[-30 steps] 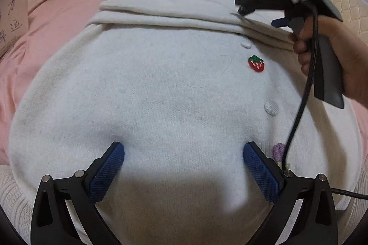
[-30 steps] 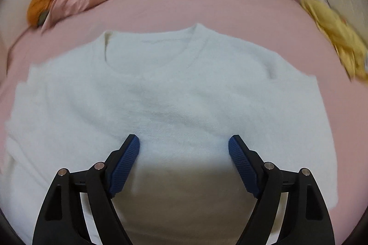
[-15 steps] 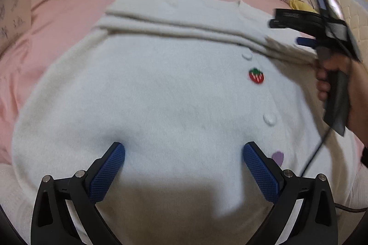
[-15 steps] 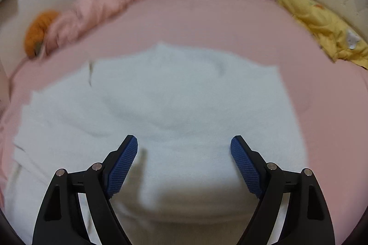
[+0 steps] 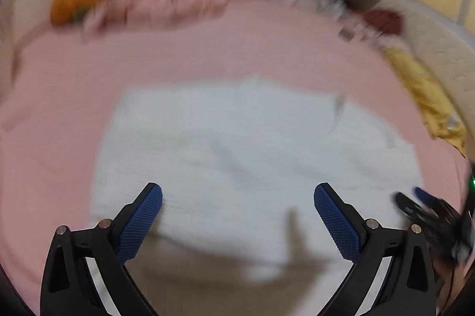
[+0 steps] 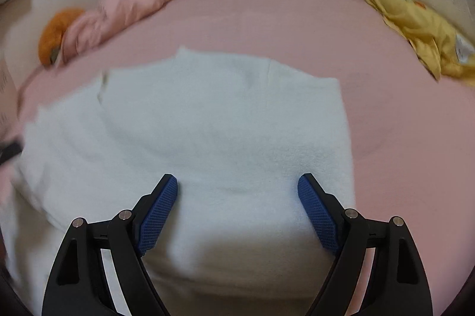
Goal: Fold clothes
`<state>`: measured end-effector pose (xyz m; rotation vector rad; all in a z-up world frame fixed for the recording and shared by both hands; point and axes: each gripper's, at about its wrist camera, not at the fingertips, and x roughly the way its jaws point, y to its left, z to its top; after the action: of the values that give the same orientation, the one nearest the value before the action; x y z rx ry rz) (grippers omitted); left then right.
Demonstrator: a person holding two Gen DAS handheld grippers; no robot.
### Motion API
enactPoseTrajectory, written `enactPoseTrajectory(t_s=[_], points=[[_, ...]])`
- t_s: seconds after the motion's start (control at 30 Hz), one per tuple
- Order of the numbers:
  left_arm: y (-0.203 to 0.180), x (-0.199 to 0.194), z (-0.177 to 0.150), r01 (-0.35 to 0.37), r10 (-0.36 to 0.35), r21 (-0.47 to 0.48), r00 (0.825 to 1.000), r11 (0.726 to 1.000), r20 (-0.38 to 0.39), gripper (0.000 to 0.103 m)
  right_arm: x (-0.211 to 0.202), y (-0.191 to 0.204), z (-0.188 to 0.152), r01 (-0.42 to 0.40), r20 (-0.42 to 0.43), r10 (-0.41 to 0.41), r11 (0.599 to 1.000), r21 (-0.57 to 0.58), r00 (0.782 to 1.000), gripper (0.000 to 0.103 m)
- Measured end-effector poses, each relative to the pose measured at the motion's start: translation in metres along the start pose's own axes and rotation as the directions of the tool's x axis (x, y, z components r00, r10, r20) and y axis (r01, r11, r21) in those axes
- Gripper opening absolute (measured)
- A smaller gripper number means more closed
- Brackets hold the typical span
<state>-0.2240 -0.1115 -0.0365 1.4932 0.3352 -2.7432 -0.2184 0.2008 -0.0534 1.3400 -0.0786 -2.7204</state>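
Left gripper: two black, curved arms with triangular cut-outs near their bases, each ending in a blue pad with a fine cross-hatched grip texture. Two round silver screws sit on each arm just behind the pad. Right gripper: same build, with black arms, blue cross-hatched pads and paired silver screws behind each pad. In the left wrist view its blurred black body shows a green light.
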Motion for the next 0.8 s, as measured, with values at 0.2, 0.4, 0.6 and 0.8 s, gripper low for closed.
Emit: enactPoseTrajectory(t_s=[0.2,0.4,0.6,0.8], points=[[-0.01,-0.005,0.004,-0.065,0.063,0.086,0.998,0.994,0.023,0.1,-0.009,0.001,0.024,-0.019,0.057,0.02,1.0,-0.023,0.998,0.084],[0.002,0.022,0.007,-0.085,0.084,0.1,0.996,0.991,0.015,0.103,0.042,-0.022,0.043,0.027,-0.047,-0.025,0.999,0.047,0.999,0.087],[-0.004,0.017,0.001,-0.104,0.099,0.151,0.994,0.983,0.045,0.103,0.042,-0.021,0.04,0.037,-0.021,-0.036,0.999,0.037,0.999,0.088],[-0.005,-0.043,-0.005,-0.187,0.178,0.154,0.982,0.97,0.068,0.102,-0.035,-0.005,0.023,0.024,0.038,-0.026,0.998,0.052,0.999,0.088]])
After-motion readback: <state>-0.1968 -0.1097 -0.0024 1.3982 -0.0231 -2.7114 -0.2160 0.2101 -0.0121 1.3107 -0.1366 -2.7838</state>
